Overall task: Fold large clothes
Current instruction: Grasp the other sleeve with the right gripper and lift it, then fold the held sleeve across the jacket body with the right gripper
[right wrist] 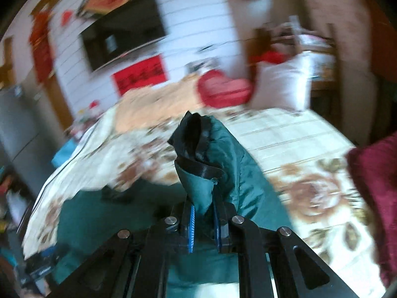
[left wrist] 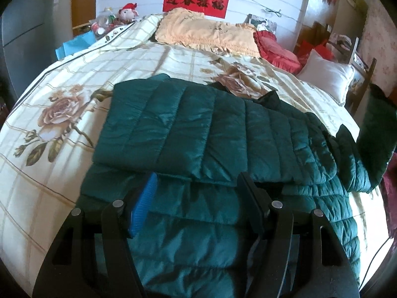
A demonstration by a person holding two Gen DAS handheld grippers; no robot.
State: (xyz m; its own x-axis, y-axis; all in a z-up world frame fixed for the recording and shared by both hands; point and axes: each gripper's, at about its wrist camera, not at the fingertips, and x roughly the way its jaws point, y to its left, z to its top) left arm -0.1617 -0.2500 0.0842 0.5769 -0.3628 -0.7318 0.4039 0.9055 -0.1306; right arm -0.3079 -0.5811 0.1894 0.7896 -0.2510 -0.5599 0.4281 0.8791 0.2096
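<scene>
A dark green quilted puffer jacket point(left wrist: 198, 129) lies spread across the bed, one side folded over its body. My left gripper point(left wrist: 197, 181) hovers just above the jacket's near part, jaws open, blue pad point(left wrist: 144, 206) showing and nothing pinched. At the right edge of the left wrist view a sleeve point(left wrist: 377, 134) is lifted off the bed. In the blurred right wrist view, my right gripper point(right wrist: 204, 208) is shut on that green sleeve point(right wrist: 223, 154). Its dark cuff point(right wrist: 193, 136) stands up above the fingers.
The bed carries a cream floral quilt point(left wrist: 62, 104). Along its far side lie a peach pillow point(left wrist: 206, 32), a red heart cushion point(left wrist: 275, 49) and a white pillow point(left wrist: 327, 74). A maroon cloth point(right wrist: 372, 198) hangs at the right. On the wall is a dark screen point(right wrist: 124, 32).
</scene>
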